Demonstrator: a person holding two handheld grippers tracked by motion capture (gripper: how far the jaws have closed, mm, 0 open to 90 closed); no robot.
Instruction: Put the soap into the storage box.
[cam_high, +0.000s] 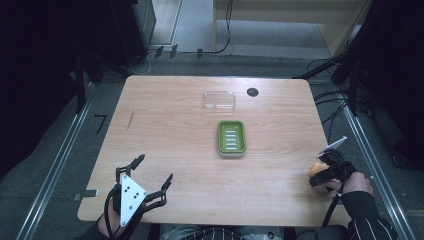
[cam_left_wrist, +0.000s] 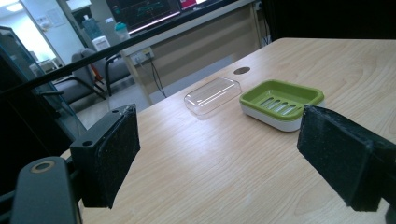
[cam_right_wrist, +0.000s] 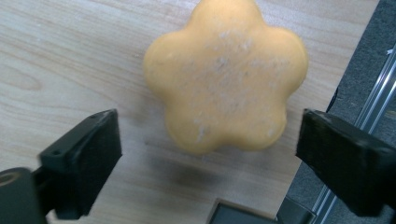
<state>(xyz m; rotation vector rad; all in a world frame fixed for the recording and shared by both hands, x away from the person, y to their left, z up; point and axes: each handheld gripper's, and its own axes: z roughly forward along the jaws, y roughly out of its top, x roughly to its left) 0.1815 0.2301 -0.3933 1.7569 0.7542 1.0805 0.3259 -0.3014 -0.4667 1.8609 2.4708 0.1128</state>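
The right gripper (cam_right_wrist: 205, 154) had its jaws spread wide, one on either side of an orange flower-shaped soap (cam_right_wrist: 226, 77), neither pad touching it. The soap lay flat on the wooden table (cam_right_wrist: 56, 60), right by the table's edge, with grey floor and a metal rail showing past it. In the high view that same gripper (cam_high: 322, 172) sat at the near right corner of the table (cam_high: 170, 130), pointing down over the soap (cam_high: 316, 169), with the person's right hand (cam_high: 352, 184) and a dark striped sleeve behind it.

The left gripper (cam_left_wrist: 219, 158) was also released, its two black pads far apart with nothing between them. Seen from above, it (cam_high: 152, 172) hovered over the near left part of the table, the grey three-cornered plate on top of it.

Beyond its jaws stood a green soap dish (cam_left_wrist: 282, 100) on a white base, empty, near the middle of the table. Just behind the dish lay a clear plastic lid (cam_left_wrist: 212, 94), apart from it. A small dark round hole (cam_left_wrist: 241, 70) sat in the tabletop near the far edge, beside the lid.
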